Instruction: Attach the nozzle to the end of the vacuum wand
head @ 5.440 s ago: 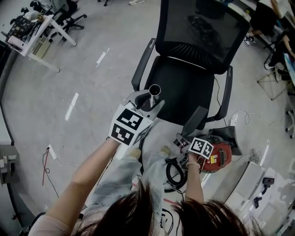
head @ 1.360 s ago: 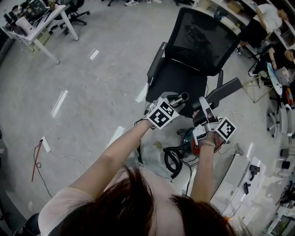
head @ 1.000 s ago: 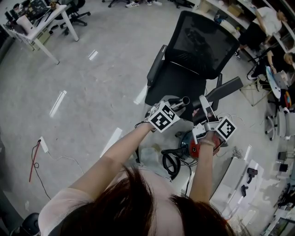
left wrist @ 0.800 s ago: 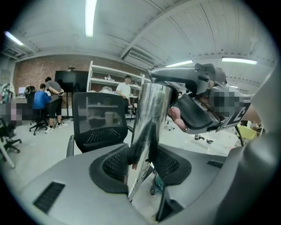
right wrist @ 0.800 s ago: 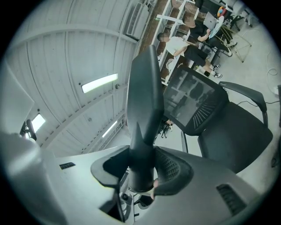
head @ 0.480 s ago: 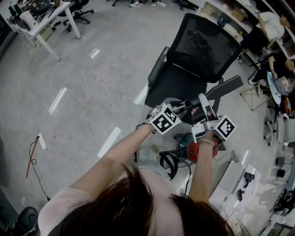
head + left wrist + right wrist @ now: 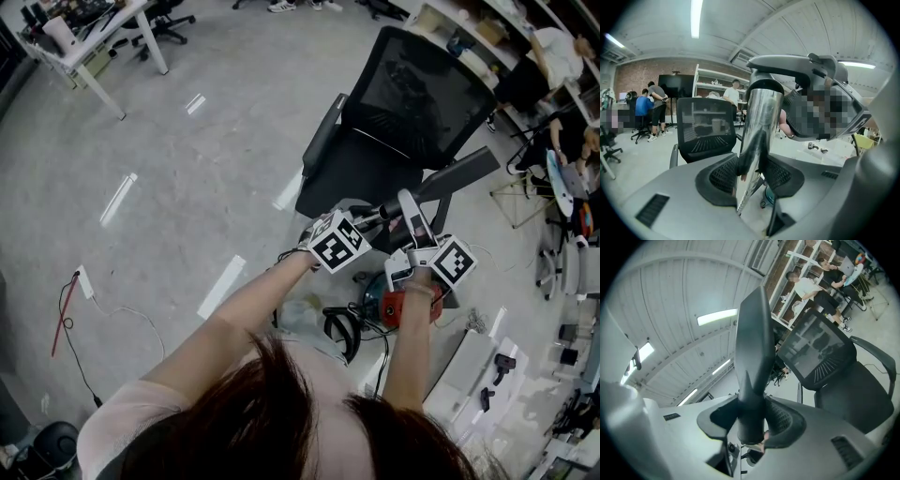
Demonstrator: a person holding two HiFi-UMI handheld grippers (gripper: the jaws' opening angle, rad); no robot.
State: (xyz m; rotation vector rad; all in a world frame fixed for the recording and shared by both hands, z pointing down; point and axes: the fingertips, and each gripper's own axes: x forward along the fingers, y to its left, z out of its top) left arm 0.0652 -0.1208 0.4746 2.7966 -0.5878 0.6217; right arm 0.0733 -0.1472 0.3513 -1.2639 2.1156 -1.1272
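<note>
Left gripper [image 7: 750, 174]: jaws clamped on the chrome vacuum wand [image 7: 757, 126], tube standing up between the pads. Right gripper [image 7: 752, 422]: jaws closed around the round base of the dark crevice nozzle [image 7: 753, 357], flat tip pointing away. Head view: both held above the seat of a black office chair [image 7: 405, 98], nozzle base right at the wand's open end; seating cannot be judged. Red vacuum body [image 7: 401, 306] on the floor below.
</note>
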